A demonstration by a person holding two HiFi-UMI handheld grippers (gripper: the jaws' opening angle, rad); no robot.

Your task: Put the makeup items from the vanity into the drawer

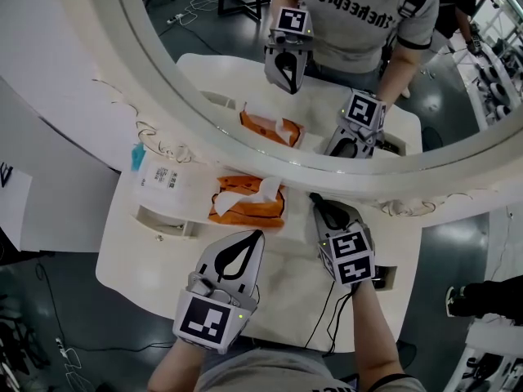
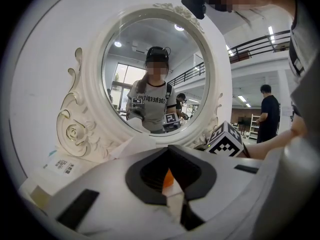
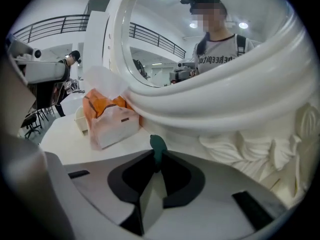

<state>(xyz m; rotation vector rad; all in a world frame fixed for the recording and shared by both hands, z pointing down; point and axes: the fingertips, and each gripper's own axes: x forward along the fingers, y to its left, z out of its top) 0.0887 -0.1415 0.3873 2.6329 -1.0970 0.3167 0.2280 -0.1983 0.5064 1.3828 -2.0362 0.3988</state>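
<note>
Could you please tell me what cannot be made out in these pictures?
Dark green item in the right gripper: only its tip shows in the right gripper view; the jaws hide the rest.
White packet: head view, print too small to read.
Orange tissue pack: left gripper view, the left gripper hides all but a sliver.

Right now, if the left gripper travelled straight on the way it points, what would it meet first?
Probably the orange tissue pack, which lies just beyond the closed tips of the left gripper; the mirror frame stands behind it.
</note>
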